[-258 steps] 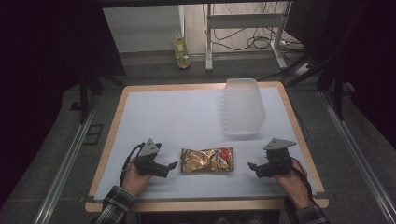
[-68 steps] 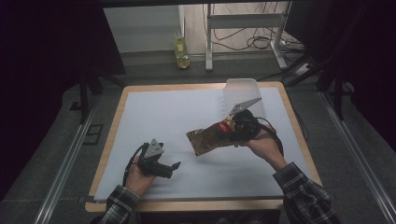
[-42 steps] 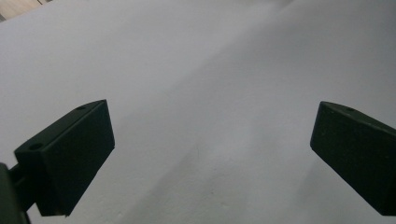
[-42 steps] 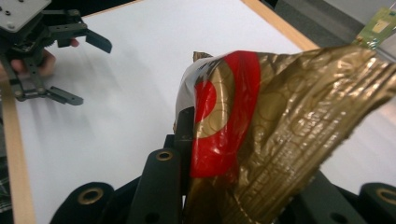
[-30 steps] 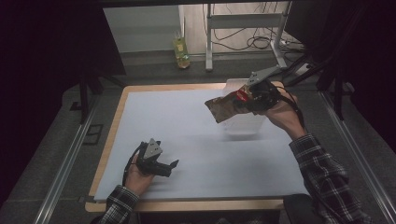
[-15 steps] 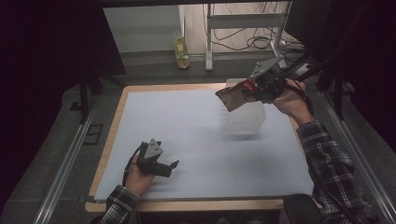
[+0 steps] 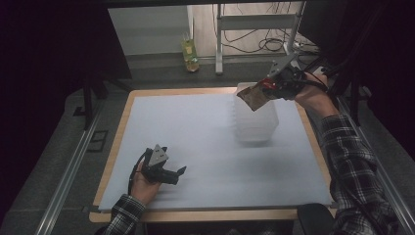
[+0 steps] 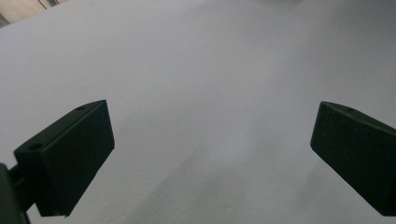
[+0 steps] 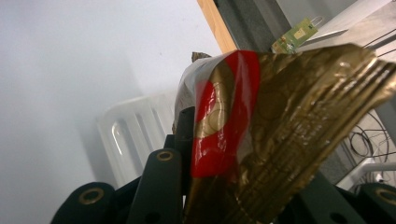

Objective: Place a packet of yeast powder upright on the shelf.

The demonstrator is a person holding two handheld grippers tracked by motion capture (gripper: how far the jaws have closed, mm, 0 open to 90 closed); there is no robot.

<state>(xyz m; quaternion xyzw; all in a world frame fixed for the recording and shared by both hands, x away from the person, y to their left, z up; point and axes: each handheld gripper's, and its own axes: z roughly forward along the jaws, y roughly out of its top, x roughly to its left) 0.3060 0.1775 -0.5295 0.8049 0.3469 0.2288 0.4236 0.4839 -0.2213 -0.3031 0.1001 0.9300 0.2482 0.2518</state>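
Note:
A gold foil snack bag [image 7: 252,96] with a red patch hangs in the air over the far end of a clear plastic container [image 7: 255,119], held at one end by my right gripper [image 7: 270,87], which is shut on it. In the right gripper view the bag [image 9: 280,126] rises crumpled from between the black jaws, with the ribbed container [image 9: 135,135] behind it. My left gripper [image 7: 176,173] rests on the white mat near the front left, open, with nothing between its fingers [image 8: 70,158].
The white mat [image 7: 195,127] covers a wooden-edged table [image 7: 122,117]. A yellow-green bottle [image 7: 189,51] stands on the floor beyond the far edge, beside a metal stand and cables. Dark frames flank both sides.
My right gripper has carried the bag farther back and slightly up, from over the container's middle to its far end. The left gripper has stayed put.

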